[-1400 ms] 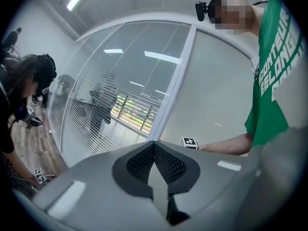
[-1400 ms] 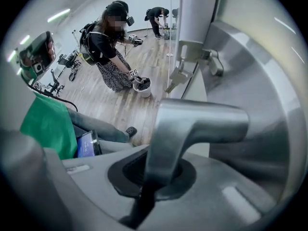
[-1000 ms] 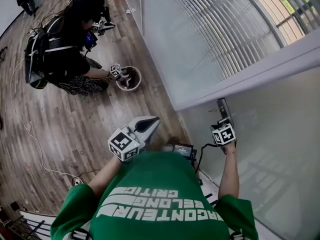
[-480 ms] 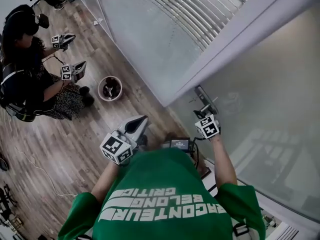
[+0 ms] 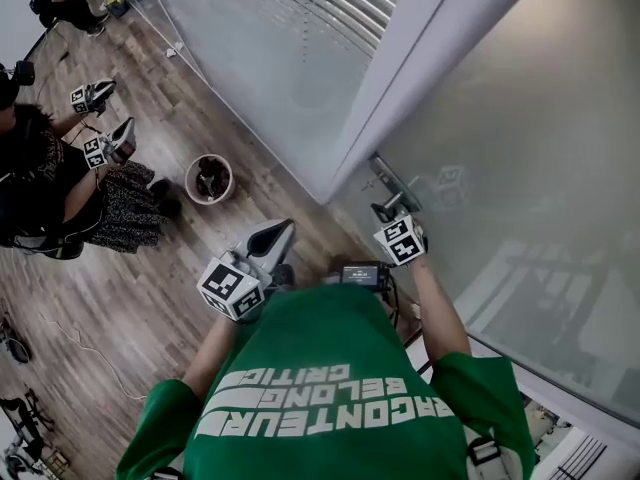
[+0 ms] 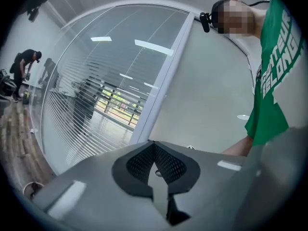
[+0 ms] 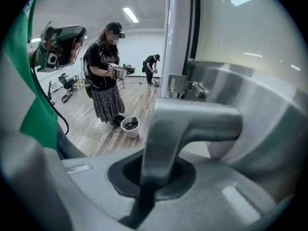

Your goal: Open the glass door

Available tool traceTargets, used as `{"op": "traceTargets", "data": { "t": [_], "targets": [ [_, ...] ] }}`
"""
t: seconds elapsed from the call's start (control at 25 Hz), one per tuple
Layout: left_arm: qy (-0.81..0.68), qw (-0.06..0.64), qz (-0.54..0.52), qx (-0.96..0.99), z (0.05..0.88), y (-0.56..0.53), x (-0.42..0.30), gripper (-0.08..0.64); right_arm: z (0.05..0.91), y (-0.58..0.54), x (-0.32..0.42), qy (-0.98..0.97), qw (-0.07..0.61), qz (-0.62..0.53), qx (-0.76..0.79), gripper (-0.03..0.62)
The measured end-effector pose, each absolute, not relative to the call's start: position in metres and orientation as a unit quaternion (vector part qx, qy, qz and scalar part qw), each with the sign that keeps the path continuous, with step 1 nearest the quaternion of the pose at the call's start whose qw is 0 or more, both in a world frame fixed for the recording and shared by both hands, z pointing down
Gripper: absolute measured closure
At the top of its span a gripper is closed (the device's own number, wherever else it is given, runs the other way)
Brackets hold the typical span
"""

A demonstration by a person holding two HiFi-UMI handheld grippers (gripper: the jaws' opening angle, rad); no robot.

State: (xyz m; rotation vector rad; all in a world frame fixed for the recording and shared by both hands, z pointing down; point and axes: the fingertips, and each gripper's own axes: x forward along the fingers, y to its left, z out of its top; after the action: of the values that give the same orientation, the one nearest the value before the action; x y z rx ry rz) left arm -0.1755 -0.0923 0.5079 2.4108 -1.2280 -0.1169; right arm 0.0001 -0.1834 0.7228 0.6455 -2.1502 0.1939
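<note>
The right gripper is clenched on the door handle. In the right gripper view its jaws pinch the lower leg of the grey metal lever, and the lever's bar bends off toward 3 o'clock above them. In the head view the same gripper sits at about 1 o'clock from the picture's middle, pointing away from the person, with the handle's narrow plate just past its tips at 12 o'clock. The handle is mounted on the left edge of the glass door, a frosted pane filling that view from 1 to 4 o'clock. A white frame post runs up from the door's edge toward 12 o'clock. Beyond the post, at 11 o'clock, stands a glass wall lined with slatted blinds. The left gripper is held in the air at about 9 o'clock of the right one, well apart from the door. The left gripper view shows its meshed pads closed tip to tip with nothing between them. At 10 o'clock of the left gripper a round bucket stands on the wooden floor. A second person stands just beside the bucket at its 9 o'clock. The wearer's green shirt fills the bottom of the head view at 6 o'clock.
</note>
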Motion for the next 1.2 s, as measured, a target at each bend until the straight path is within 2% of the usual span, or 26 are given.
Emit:
{"op": "traceTargets", "data": {
  "t": [0.6,1.2],
  "targets": [
    [-0.438,0.214,-0.025,0.873,0.507,-0.098,-0.159,0.543,0.717,-0.22,0.005,-0.862,0.427,0.092,0.259,0.598],
    [-0.459,0.21,-0.024,0.863,0.495,-0.093,-0.13,0.543,0.714,-0.283,0.042,-0.848,0.433,0.11,0.285,0.598]
  ]
}}
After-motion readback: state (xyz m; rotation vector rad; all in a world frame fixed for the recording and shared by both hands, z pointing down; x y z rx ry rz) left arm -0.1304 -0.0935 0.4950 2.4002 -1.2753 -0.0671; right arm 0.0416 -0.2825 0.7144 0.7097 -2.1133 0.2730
